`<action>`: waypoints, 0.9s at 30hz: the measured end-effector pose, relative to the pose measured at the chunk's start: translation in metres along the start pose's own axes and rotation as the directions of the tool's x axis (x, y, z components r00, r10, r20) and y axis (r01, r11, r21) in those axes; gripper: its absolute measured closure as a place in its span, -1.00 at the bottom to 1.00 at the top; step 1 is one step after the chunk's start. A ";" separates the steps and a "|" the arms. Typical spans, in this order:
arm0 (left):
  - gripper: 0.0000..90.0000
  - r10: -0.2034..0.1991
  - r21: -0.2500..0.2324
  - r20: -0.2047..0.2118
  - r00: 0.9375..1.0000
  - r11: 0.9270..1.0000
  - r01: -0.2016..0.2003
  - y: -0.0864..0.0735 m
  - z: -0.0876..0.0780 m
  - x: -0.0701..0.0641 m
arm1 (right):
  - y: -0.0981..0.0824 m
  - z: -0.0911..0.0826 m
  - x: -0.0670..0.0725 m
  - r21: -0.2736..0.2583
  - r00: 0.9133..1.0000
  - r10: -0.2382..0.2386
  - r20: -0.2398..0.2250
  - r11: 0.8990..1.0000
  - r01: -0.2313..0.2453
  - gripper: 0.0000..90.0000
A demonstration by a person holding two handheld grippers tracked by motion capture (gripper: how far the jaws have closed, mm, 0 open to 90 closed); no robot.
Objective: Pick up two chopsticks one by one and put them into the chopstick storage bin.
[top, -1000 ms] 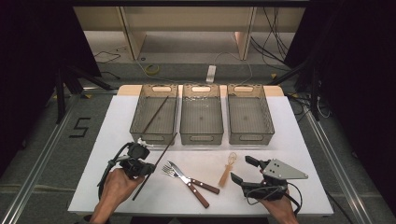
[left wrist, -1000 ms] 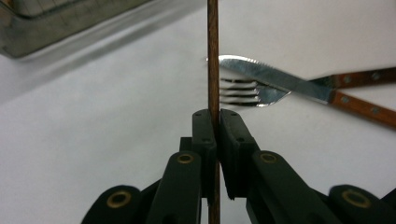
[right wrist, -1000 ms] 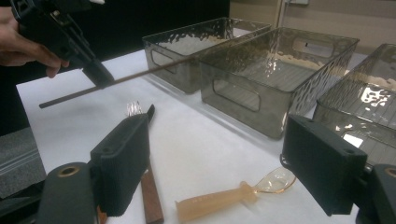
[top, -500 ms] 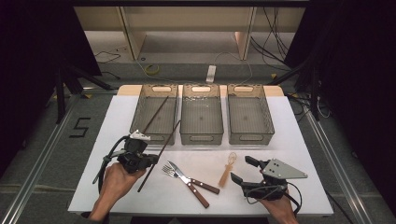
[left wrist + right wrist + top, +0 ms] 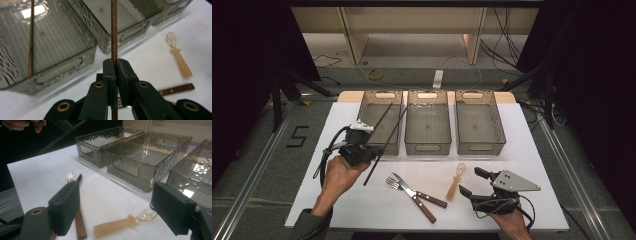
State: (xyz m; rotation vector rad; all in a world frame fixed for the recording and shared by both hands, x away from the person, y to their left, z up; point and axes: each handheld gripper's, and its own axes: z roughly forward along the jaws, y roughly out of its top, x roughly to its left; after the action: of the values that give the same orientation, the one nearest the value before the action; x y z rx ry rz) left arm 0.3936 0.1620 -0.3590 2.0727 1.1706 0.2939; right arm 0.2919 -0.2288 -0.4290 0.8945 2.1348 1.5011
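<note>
— Where do we have the chopstick (image 5: 114,30)?

— Clamped between the jaws of our left gripper (image 5: 371,152), lifted off the white table (image 5: 532,150), its tip over the near edge of the left bin (image 5: 368,112), where a second chopstick (image 5: 382,116) lies.

— And our right gripper (image 5: 471,183)?

— Jaws wide apart, holding nothing, resting beside the amber spoon (image 5: 456,180) and two forks (image 5: 409,190).

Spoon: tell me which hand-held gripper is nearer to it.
Right. The right hand-held gripper sits open on the table just beside the spoon; the left hand-held gripper is across the forks, holding a chopstick.
</note>
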 end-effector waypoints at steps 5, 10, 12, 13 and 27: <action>0.88 -0.018 -0.033 -0.003 1.000 0.999 0.018 0.014 -0.001 0.007 | -0.001 0.001 0.000 0.003 1.000 -0.001 0.001 1.000 0.001 -0.47; 0.88 -0.031 -0.061 -0.030 0.999 0.998 0.029 0.024 0.002 0.017 | -0.001 0.001 0.000 0.004 1.000 -0.001 0.001 1.000 0.001 -0.47; 0.88 -0.044 -0.074 -0.036 0.998 0.996 0.041 0.029 0.004 0.022 | -0.001 0.001 0.000 0.005 1.000 0.000 0.001 1.000 0.000 -0.47; 0.88 -0.046 -0.077 -0.038 0.998 0.996 0.043 0.031 0.004 0.024 | -0.001 0.001 0.000 0.006 1.000 -0.001 0.002 1.000 0.001 -0.47; 0.88 -0.051 -0.119 -0.100 0.994 0.992 0.039 0.073 0.019 0.053 | -0.001 0.001 0.000 0.003 1.000 0.002 -0.001 1.000 -0.002 -0.47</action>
State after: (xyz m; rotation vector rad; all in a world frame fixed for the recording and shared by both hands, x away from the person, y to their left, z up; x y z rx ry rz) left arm 0.4808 0.1721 -0.3298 1.9464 1.2290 0.4416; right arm 0.2925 -0.2289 -0.4298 0.8977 2.1381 1.4998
